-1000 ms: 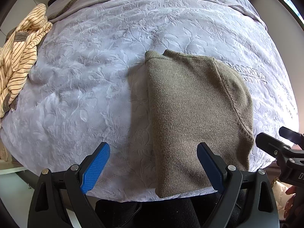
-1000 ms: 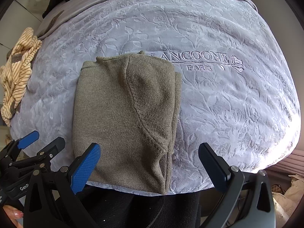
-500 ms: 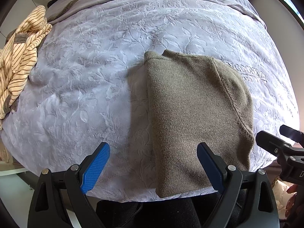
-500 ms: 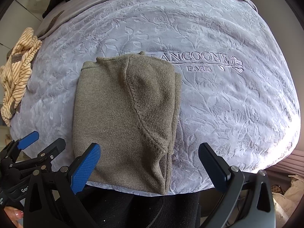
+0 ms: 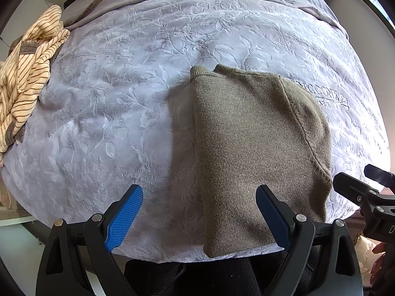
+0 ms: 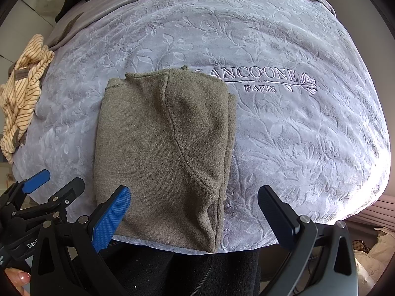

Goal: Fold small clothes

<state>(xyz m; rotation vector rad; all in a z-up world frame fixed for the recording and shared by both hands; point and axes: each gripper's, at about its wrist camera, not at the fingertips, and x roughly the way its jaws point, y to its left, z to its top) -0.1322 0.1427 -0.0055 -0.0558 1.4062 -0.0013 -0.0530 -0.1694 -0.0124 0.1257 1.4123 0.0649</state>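
Olive sweater folded; sleeves hidden

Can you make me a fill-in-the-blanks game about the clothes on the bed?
1. The folded sweater is olive-____.
2. The crumpled top at the blanket's left edge has dark ____ on cream cloth.
3. The word under LANCOONE on the blanket is ____.
4. The left gripper and the right gripper are both ____, holding nothing.

Missing words: green; stripes; PARIS; open
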